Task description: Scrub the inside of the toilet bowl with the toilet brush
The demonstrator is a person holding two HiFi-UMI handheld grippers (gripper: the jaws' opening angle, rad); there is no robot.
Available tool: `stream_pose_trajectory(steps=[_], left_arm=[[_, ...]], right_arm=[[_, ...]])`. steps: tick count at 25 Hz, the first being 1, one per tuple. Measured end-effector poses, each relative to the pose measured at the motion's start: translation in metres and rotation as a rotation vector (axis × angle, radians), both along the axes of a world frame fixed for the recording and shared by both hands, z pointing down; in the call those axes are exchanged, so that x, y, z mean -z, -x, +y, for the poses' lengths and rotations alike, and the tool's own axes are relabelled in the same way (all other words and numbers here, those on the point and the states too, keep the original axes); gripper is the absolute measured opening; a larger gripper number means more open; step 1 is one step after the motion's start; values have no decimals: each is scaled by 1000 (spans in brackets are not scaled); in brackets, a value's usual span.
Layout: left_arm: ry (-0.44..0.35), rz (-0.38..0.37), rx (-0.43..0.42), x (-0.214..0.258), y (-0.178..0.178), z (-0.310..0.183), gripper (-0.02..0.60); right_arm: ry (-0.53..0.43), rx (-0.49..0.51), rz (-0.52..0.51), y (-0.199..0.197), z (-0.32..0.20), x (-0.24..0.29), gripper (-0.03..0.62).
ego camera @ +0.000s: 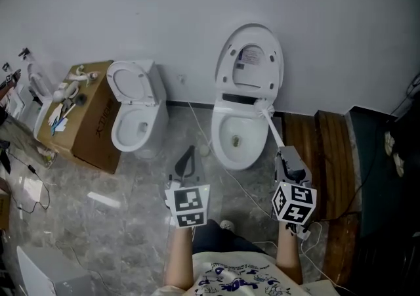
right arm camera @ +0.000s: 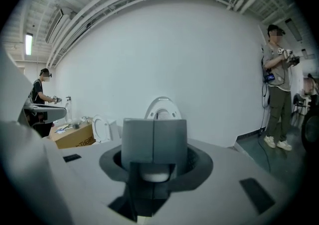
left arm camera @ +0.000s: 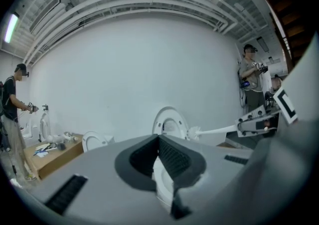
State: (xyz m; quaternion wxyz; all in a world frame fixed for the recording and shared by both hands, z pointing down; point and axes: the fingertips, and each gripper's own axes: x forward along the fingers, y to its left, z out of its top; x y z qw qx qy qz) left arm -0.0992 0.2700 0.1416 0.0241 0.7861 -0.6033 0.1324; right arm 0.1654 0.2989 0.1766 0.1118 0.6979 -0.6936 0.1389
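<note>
1. White toilet brush (ego camera: 272, 129): a slim handle, probably light and stiff, with springy bristles. Its head is up at the back rim of the toilet bowl (ego camera: 218, 140), not yet down inside.
2. The right gripper (ego camera: 283, 155) is clamped on the handle's near end. That's the place to hold it, though a smooth, thin handle may twist under scrubbing.
3. The left gripper (ego camera: 189, 155) is pinched closed on nothing, off to the bowl's left.
4. The lid (ego camera: 249, 58) is up. A second toilet (ego camera: 134, 117) stands further left.
</note>
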Motion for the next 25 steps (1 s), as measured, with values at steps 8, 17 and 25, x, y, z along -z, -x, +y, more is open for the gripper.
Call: stream_pose_trajectory(steps=[8, 17, 25], left_arm=[[59, -15, 0, -25, -9, -37, 2], [100, -17, -49, -49, -24, -115, 3], [125, -14, -105, -58, -31, -196, 3]], right_arm=[[55, 12, -25, -7, -33, -27, 167], [122, -4, -32, -10, -99, -56, 167], [162, -30, -31, -9, -169, -68, 167]])
